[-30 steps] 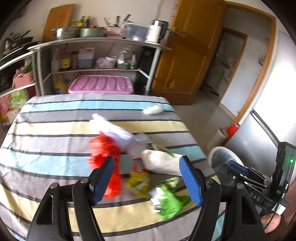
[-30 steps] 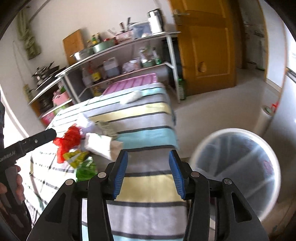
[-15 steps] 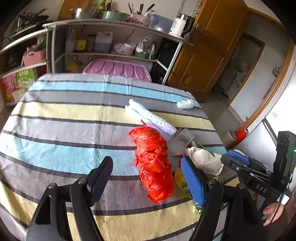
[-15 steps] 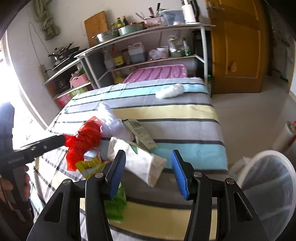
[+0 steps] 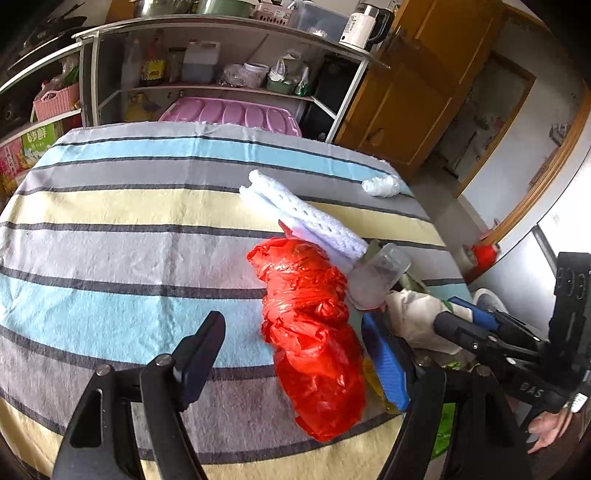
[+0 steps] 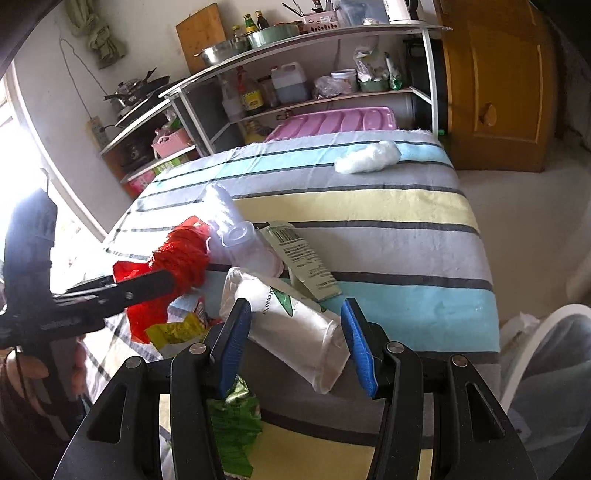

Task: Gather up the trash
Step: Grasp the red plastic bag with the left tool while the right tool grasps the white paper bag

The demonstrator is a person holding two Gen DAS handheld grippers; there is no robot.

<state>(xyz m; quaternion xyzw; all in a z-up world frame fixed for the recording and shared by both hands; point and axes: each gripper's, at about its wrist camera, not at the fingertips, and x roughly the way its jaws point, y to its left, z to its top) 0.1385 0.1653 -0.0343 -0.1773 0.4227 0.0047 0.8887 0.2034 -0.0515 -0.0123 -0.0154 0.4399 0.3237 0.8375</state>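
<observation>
**Trash heaped near the table's edge**

On the table (image 6: 406, 236), a plastic bag (image 5: 310, 332) lies left of a paper pouch (image 6: 295, 332), a cup (image 6: 247, 251) behind them. A wad (image 6: 367, 157) sits well apart at the far edge; shelves (image 6: 295, 99) stand behind.

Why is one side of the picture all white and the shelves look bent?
In the right wrist view, window light washes out the left edge; in both views, the fisheye lens bows the metal shelf and the striped tablecloth, with dark rounded corners.
</observation>
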